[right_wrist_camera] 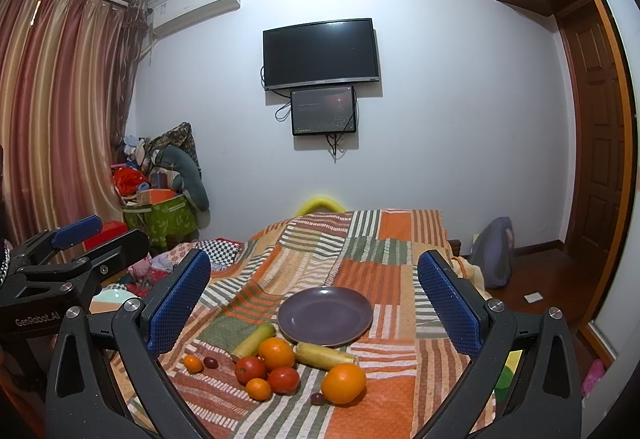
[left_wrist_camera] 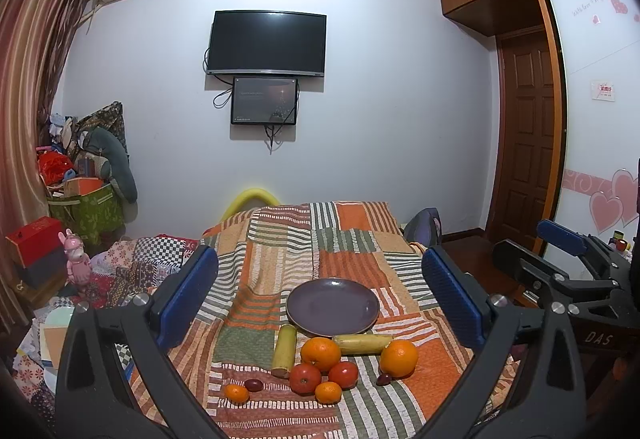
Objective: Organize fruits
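Black plastic fingers [left_wrist_camera: 184, 303] carry blue dimpled pads and silver screws.

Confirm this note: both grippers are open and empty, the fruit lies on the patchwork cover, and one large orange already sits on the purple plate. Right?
Not quite: the purple plate holds nothing, as the left wrist view shows. Both large oranges lie on the patchwork cover beside the other fruit. The left gripper and right gripper are indeed open and empty.

Both my views are evenly, softly lit from overhead, with a cool bluish cast on the pale plaster wall [left_wrist_camera: 380, 119]. The round purple ceramic plate [right_wrist_camera: 325, 315] shows a faint sheen. Focus is sharp throughout; fisheye bending curves the edges, and the corners fall black.
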A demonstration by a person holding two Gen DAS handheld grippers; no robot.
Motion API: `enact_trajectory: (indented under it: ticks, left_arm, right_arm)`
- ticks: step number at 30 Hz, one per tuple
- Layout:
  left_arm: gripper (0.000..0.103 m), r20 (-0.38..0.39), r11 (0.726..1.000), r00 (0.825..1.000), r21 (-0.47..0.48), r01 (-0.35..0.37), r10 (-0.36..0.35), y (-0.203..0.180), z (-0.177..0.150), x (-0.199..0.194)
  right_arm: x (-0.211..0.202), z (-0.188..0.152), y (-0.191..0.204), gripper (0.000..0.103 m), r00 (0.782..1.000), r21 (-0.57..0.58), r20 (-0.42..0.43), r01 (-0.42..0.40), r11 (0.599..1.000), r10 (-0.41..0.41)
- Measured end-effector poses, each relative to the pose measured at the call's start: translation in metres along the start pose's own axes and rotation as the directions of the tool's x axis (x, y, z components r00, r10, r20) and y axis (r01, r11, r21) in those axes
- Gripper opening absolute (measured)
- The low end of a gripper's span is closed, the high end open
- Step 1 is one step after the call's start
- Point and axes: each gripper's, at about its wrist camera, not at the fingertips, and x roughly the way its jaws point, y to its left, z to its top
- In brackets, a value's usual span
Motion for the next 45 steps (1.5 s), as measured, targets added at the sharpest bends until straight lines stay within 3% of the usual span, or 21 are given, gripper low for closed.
enact_trajectory:
  ticks: [31, 35, 41, 44, 45]
  left_arm:
    - [0.102, -0.026, 1.000, 1.000, 0.001, 0.004, -0.004, 0.001, -0.010, 0.012]
    - [0.092, -0.064, 1.000, 0.998, 0.002, -0.006, 0.006, 0.005, -0.012, 0.025]
    - [0.091, -0.185, 1.000, 0.983, -0.010, -0.020, 0.018, 0.017, -0.024, 0.060]
    - [0.090, -0.256, 1.000, 0.967, -0.020, -0.017, 0.011, 0.026, -0.036, 0.080]
    - [0.090, -0.280, 1.000, 0.960, -0.022, -0.019, 0.012, 0.029, -0.040, 0.088]
  right_arm:
    - [0.007, -0.002, 0.001, 0.103, 1.000, -0.013, -0.014, 0.015, 1.000, -0.015]
    - [0.013, -0.007, -0.001, 0.102, 0.999, -0.028, -0.033, 0.011, 1.000, -0.012]
    - [0.032, -0.023, -0.009, 0.096, 0.994, -0.047, -0.104, 0.024, 0.999, -0.029]
    - [0.048, -0.035, -0.016, 0.081, 0.984, -0.059, -0.173, 0.018, 0.998, -0.028]
    - [0.052, -0.039, -0.017, 0.081, 0.981, -0.065, -0.192, 0.022, 0.998, -0.035]
